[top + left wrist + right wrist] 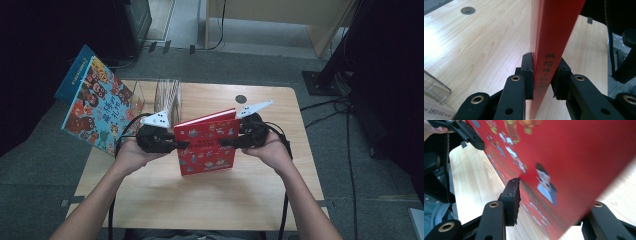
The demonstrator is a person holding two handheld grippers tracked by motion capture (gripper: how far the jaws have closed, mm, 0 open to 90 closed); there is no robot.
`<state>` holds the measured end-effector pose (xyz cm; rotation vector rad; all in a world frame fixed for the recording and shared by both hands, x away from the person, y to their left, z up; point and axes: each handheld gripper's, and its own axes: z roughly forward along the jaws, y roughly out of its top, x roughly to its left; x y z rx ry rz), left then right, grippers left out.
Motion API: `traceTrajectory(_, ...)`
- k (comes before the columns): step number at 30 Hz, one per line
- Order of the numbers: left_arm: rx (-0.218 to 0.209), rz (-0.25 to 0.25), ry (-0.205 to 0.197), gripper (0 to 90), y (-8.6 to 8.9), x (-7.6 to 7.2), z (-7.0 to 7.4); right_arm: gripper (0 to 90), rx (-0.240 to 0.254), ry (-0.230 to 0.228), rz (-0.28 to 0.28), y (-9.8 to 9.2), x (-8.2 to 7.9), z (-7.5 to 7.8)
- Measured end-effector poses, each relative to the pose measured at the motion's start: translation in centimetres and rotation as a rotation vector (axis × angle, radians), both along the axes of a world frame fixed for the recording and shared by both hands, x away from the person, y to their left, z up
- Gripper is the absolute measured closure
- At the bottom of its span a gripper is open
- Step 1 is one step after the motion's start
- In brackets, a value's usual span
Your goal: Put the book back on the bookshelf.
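Observation:
A red picture book (207, 142) stands upright on the wooden table (200, 200), its cover facing the person. My left gripper (177, 145) is shut on the book's left edge; in the left gripper view both pads (527, 72) press against the red spine (549, 37), which bears printed characters. My right gripper (225, 142) reaches over the book's right edge. In the right gripper view its jaws (555, 195) stand wide apart, with the red cover (574, 157) running slantwise between them, one pad (511, 197) beside the cover and the other jaw behind the book.
A blue picture book (95, 100) leans at the table's back left, next to a clear acrylic rack (167, 95). A round cable hole (241, 99) lies in the tabletop behind the red book. Cables trail over the floor on the right.

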<state>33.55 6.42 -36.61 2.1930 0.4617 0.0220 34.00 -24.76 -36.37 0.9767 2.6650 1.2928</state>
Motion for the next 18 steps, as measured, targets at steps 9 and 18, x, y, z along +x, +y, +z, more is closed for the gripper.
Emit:
traceTrajectory(9, 0.050, 0.002, 0.018, 75.5, -0.1, 0.2, 0.4, 55.6, 0.028, -0.007, -0.057, -0.7, -0.2, -0.7)
traceTrajectory(18, 0.095, -0.011, 0.050, 73.1, -0.6, 0.8, 2.2, 54.4, 0.029, 0.001, -0.051, -0.5, -0.3, -1.2)
